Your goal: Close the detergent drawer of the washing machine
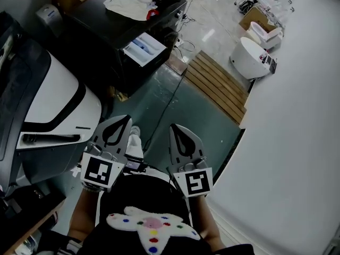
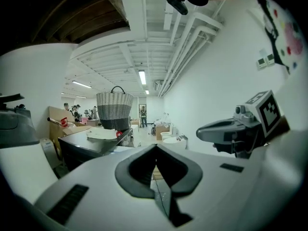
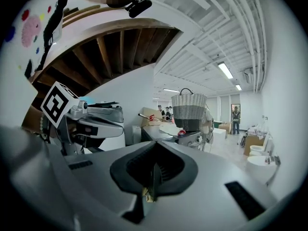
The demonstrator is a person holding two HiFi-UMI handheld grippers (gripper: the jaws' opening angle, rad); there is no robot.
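So, you seem mid-approach: left gripper (image 1: pixel 126 119) and right gripper (image 1: pixel 175 127) pressed together, empty; next, push the open detergent drawer (image 1: pixel 142 48) at the washing machine (image 1: pixel 101 23) front edge.

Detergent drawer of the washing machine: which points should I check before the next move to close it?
1. Detergent drawer pulled out: ok.
2. Left tool shut, empty: ok.
3. Right tool shut, empty: ok.
4. Tools near the drawer: not ok, both far from it.
5. White cloth on the washing machine, apart from the drawer: ok.
6. Nothing inside the drawer blocks it: cannot tell.
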